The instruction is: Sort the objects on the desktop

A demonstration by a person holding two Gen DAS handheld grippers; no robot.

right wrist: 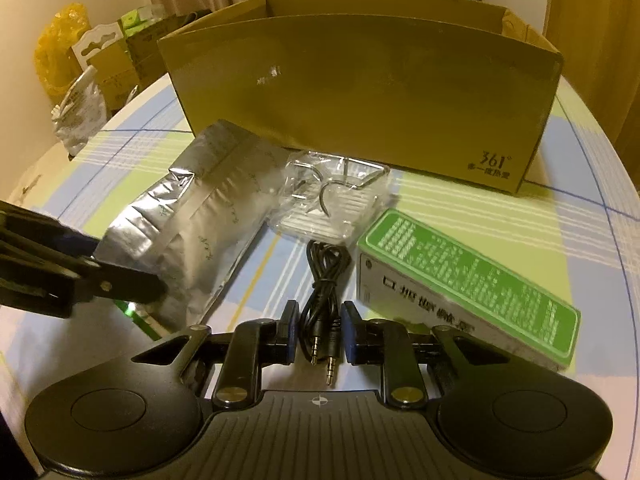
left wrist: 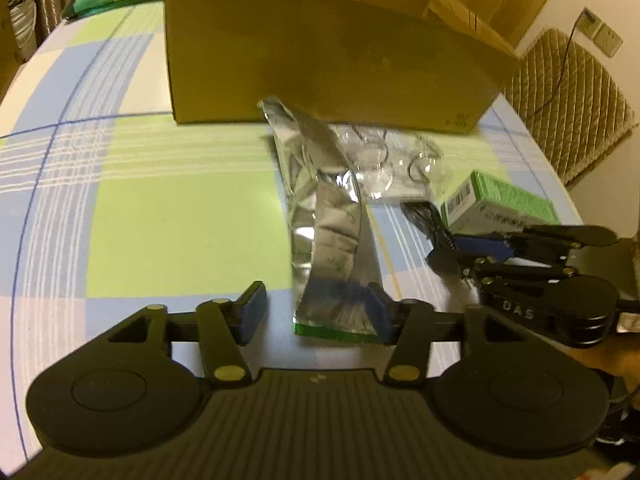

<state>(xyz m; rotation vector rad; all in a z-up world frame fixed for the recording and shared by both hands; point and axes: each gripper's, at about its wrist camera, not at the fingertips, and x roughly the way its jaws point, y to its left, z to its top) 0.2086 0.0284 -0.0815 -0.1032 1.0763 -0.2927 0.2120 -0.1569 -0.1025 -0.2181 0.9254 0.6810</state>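
Observation:
A silver foil pouch [left wrist: 320, 208] lies on the checked tablecloth in front of an open cardboard box [left wrist: 320, 60]. My left gripper [left wrist: 316, 312] is open, its right pad against the pouch's near end. The pouch [right wrist: 208, 224] also shows in the right wrist view, with the left gripper's fingers [right wrist: 80, 276] at its near end. My right gripper [right wrist: 320, 336] is open around the plug end of a coiled black audio cable [right wrist: 324, 280], the pads close on either side. It shows at the right of the left wrist view [left wrist: 472, 248].
A clear plastic packet of hooks [right wrist: 332, 196] lies before the cardboard box [right wrist: 360, 92]. A green and white carton [right wrist: 468, 288] lies right of the cable. Bags and small boxes [right wrist: 84, 80] sit beyond the table's left edge. A padded chair [left wrist: 572, 92] stands at right.

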